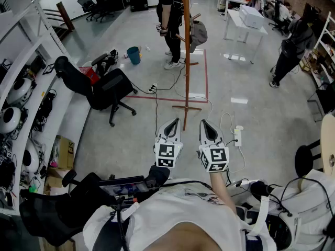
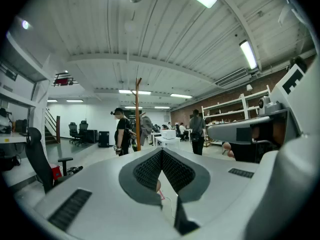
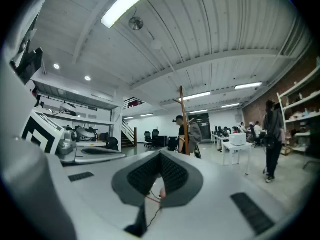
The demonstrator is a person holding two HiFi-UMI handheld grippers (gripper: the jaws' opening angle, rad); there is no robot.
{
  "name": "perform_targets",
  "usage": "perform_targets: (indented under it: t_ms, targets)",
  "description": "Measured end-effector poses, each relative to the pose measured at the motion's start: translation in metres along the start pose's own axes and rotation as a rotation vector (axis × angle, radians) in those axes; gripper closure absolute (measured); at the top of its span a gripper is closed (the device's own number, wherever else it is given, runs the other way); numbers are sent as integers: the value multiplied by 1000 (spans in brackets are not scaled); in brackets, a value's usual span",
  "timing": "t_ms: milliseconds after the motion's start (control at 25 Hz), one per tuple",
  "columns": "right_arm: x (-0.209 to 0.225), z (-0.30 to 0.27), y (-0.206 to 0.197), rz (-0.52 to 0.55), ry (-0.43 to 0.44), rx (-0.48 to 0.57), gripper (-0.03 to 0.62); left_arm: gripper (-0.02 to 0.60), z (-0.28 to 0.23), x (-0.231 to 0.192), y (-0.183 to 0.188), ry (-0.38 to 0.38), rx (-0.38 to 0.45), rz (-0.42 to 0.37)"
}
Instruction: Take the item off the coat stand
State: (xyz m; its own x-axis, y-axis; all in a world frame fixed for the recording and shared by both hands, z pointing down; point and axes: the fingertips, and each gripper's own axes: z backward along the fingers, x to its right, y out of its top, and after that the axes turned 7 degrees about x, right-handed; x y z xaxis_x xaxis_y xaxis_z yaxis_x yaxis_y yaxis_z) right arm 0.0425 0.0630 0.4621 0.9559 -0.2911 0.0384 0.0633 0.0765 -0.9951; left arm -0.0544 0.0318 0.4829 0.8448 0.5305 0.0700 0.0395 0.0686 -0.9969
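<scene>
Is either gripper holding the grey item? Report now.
No: the grey item hangs on the coat stand across the floor, and the left gripper and right gripper have their jaws together on nothing.

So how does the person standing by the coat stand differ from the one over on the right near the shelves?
The person in short sleeves stands right beside the coat stand and its hanging grey item; the person on the right is well away from them, near the shelves. The first has bare forearms and pale shoes; the second wears long sleeves. Both stand and wear dark clothes.
</scene>
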Motion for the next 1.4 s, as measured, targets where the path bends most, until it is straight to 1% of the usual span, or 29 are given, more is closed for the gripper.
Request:
perform_targets:
  t_ms: [480,640,960,1160,1400]
  targets:
    - [7,-6,-3,3,-4,-5,589,580,-6,-1,-4,5,-8,3]
    - [7,-8,-1,-6,6,7,589,580,-9,-1,-5,5,-11,4]
    - [23,0,1,-17,4,26,589,580,-14,14,-9,12,-23,8]
    - [22,5,-5,-32,35,18,589,580,-11,22,-15,23,-44,15]
    - [17,10,-20,-42,93,-13,589,580,2,28,-37,68,-87,36]
